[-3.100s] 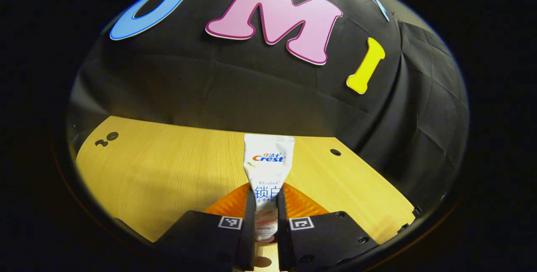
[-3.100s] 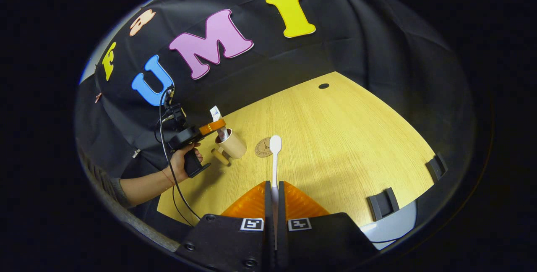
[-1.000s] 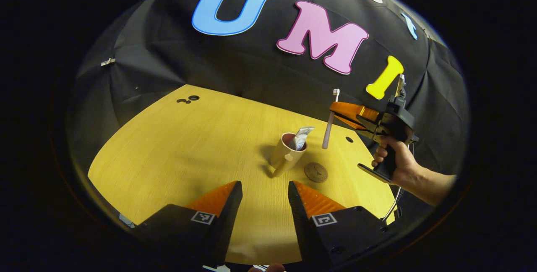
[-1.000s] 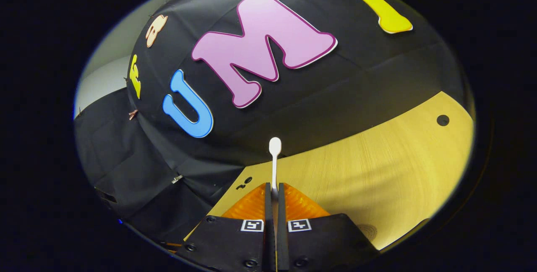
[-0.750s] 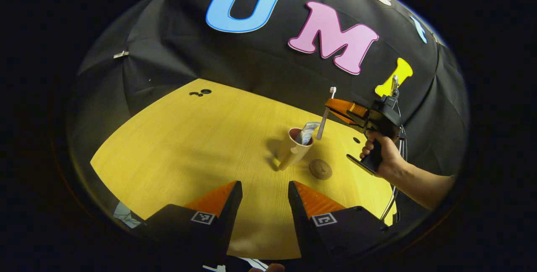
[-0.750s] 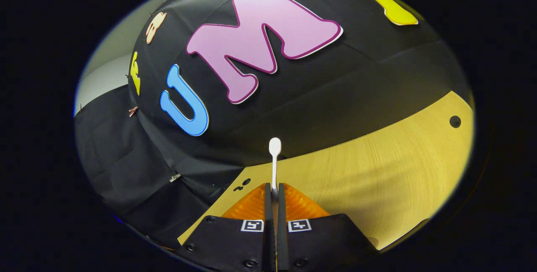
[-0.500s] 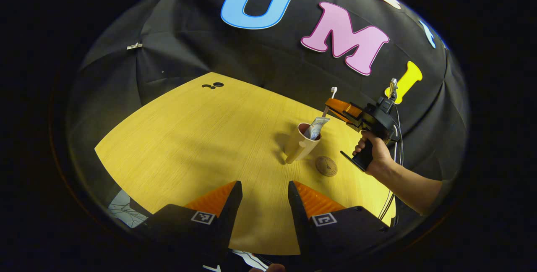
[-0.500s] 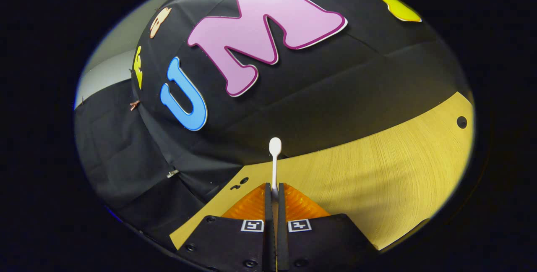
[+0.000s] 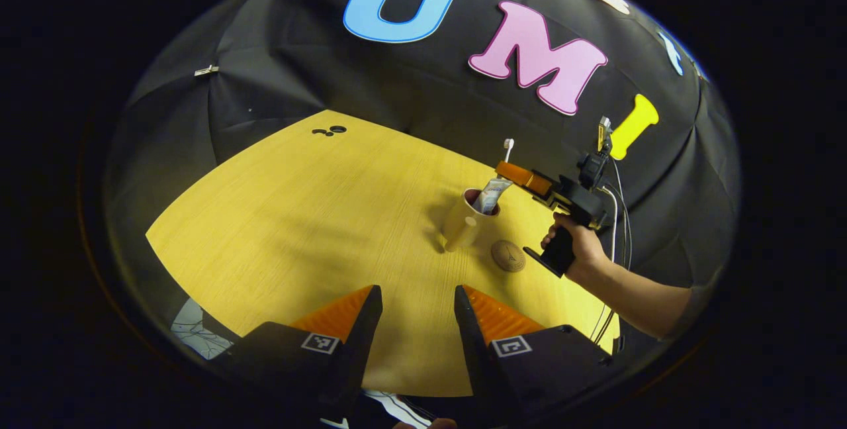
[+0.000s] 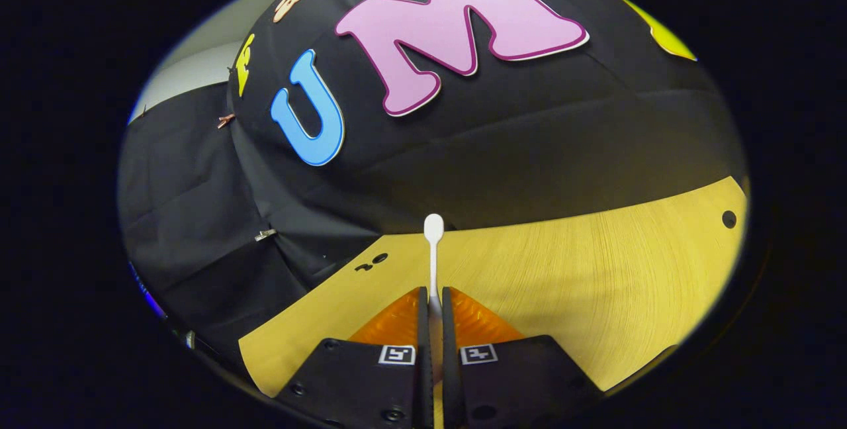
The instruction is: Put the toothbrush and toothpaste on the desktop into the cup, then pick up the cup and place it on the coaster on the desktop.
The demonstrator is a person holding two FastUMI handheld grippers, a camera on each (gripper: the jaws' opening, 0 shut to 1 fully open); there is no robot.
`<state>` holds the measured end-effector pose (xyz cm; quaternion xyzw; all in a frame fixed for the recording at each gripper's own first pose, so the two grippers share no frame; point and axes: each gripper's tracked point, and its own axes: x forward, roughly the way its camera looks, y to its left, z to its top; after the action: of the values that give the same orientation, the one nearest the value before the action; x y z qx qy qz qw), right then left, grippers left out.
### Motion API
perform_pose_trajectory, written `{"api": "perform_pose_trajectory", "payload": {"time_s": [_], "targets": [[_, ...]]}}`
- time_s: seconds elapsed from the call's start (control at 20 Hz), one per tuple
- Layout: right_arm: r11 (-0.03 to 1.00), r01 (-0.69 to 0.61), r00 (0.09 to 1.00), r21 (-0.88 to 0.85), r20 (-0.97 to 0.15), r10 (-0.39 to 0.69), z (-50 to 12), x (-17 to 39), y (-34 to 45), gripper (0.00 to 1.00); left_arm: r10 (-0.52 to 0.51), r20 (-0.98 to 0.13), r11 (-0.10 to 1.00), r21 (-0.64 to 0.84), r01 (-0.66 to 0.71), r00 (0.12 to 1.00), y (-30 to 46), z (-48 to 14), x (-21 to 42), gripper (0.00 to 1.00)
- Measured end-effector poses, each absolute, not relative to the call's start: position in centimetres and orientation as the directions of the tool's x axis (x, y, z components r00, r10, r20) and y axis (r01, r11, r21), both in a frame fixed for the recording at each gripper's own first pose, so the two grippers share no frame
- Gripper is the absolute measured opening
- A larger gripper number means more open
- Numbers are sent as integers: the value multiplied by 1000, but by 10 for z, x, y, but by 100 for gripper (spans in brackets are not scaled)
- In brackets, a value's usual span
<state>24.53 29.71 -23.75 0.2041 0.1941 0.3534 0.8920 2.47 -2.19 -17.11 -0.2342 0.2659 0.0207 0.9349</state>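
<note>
A yellow wood-grain table (image 9: 298, 217) fills the booth, backed by black cloth walls (image 9: 410, 98), with small round holes (image 9: 329, 130) near its far edge. From my left tongs (image 9: 411, 310), whose fingers stand wide apart with nothing between them above the near part of the table, the cup (image 9: 463, 220) stands ahead and a little to the right, its handle toward me. The toothpaste (image 9: 491, 193) sits in the cup, its flat crimped end leaning out over the rim toward the right. Just right of the cup lies the round coaster (image 9: 507, 255), apart from it. My right tongs (image 9: 506, 169) reach in over the cup from the right, my hand (image 9: 577, 249) on the grip below and cables (image 9: 612, 204) trailing behind it. The toothbrush (image 9: 507, 148) is clamped in them, its long axis close to upright, head on top above the fingers; its lower end is hidden behind the toothpaste at the mouth of the cup. In the right gripper view the right tongs (image 10: 433, 313) press narrowly on the toothbrush (image 10: 433, 250), whose stem runs straight ahead from between the fingers, the head at the far tip.
</note>
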Motion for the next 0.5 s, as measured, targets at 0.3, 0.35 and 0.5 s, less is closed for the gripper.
{"api": "perform_pose_trajectory", "payload": {"time_s": [0.3,0.35,0.5], "targets": [[678,-504,648,535,-284,706,-261,222,286,18,-105,-499,886,-440,-147,860,-19,-169,22,69],[680,-495,646,541,-295,704,-265,217,283,18,-109,-499,887,-440,-142,860,-19,-169,21,69],[684,-465,647,562,-312,696,-269,206,273,21,-128,-507,897,-426,-118,852,-23,-171,18,69]]}}
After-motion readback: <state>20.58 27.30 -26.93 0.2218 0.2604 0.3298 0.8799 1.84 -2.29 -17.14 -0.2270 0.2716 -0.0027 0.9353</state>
